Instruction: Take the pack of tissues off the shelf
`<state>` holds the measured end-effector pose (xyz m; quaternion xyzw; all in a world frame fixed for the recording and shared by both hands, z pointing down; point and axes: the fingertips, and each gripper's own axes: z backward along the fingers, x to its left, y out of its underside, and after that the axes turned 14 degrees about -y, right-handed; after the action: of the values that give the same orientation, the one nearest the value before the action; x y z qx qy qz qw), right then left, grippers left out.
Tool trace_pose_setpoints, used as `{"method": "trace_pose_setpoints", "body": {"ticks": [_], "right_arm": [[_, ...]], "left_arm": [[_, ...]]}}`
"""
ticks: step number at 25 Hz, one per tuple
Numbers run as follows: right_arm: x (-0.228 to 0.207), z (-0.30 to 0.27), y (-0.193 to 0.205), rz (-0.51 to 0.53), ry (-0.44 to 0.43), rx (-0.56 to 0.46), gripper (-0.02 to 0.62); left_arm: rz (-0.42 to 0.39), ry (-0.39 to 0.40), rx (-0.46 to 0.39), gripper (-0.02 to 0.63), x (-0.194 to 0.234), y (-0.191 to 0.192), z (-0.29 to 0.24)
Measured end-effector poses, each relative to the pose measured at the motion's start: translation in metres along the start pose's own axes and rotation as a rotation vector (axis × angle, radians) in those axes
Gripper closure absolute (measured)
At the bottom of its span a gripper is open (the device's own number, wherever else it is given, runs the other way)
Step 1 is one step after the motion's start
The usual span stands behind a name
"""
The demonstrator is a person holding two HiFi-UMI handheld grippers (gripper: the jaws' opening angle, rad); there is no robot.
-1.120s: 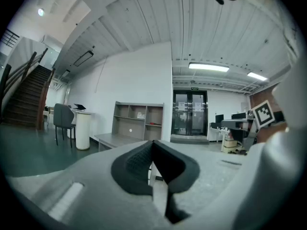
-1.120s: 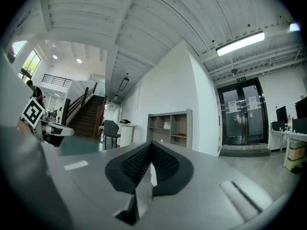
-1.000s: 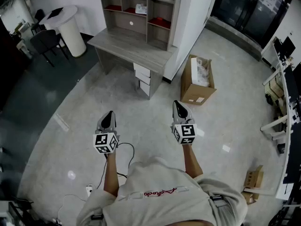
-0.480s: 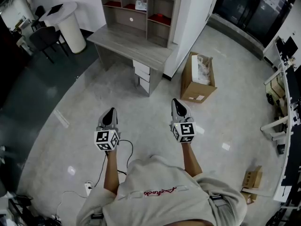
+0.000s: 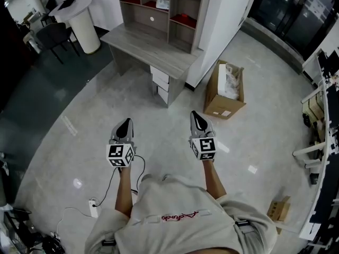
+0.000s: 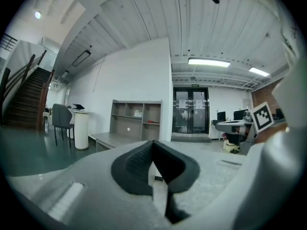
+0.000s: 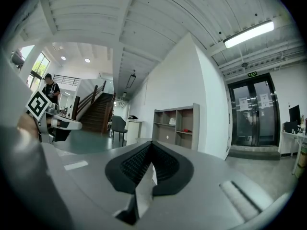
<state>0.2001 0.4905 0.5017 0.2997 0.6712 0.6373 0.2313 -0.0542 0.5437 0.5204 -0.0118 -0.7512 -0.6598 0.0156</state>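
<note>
floor (image 5: 79, 142): glossy, polished stone look. desk (image 5: 148, 49) and shelf (image 5: 140, 20): matt grey wood grain. box (image 5: 222, 109): plain brown cardboard.

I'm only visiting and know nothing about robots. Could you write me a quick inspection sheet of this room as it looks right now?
Surface: grey desk looks bare; shelf unit stands on it.
Job's things: pack of tissues in an upper shelf compartment, untouched.
Clutter: open cardboard box on the floor beside the desk.
Grippers: left tongs and right tongs both shut, empty, far from the shelf.
Cables: black cable and power strip on the floor.
Surroundings: round white table, dark chair, glass doors.
</note>
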Motion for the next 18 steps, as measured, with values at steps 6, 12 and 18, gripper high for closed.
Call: {"method": "trace_pose_setpoints", "body": {"ticks": [6,12,18], "right_arm": [[-0.010,-0.010,0.003,-0.006,-0.043,-0.007,0.589],[-0.026,-0.030,0.006,-0.033,-0.069,-0.006,0.589],[-0.053,-0.064,0.012,-0.029,-0.063,0.010,0.589]], "left_arm": [[0.001,-0.012,0.016,0.607,-0.014,0.006,-0.010],[0.003,0.002,0.040,0.607,-0.019,0.011,-0.037],[0.014,0.047,0.059,0.607,-0.025,0.018,-0.087]]}}
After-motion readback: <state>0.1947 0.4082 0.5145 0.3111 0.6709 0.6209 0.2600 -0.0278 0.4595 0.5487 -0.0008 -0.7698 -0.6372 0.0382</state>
